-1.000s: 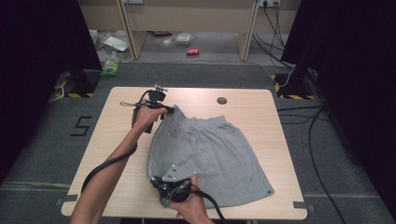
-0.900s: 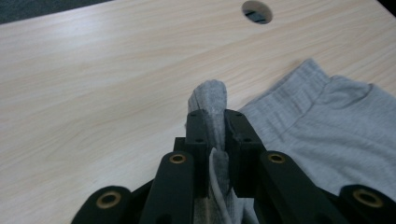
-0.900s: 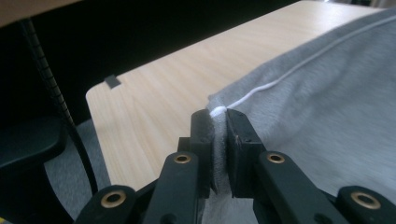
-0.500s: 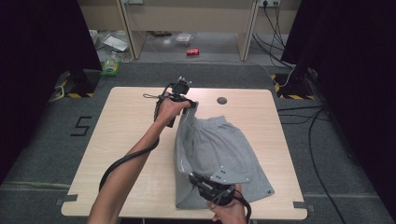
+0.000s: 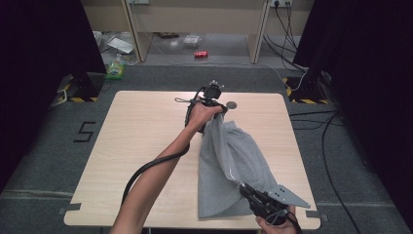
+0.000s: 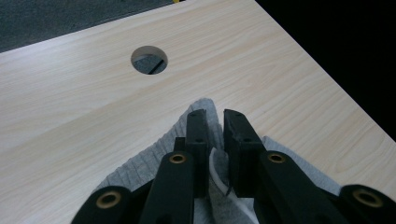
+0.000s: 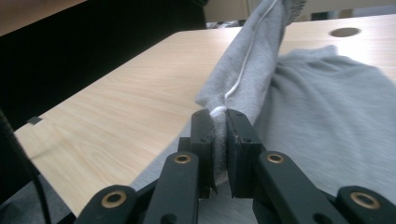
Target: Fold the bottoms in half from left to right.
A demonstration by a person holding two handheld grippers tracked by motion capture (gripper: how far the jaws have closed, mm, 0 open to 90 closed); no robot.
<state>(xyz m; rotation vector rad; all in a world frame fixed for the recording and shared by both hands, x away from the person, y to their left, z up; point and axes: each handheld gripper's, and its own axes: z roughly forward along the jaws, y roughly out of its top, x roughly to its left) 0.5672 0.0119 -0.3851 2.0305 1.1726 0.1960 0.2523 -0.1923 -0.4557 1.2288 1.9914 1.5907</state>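
Toward the bench point(image 5: 146, 146)'s right edge, both tools are clamping the grey shorts point(image 5: 229, 165): left tool point(image 5: 217, 108) at the far end, right tool point(image 5: 247, 191) near; fold line running far-to-near.

both grippers point(image 5: 214, 100) moved right | grey shorts point(image 5: 229, 161) folded over, now narrower

Even overhead light on the pale table point(image 5: 146, 146), black surrounds, soft blur in both close views.
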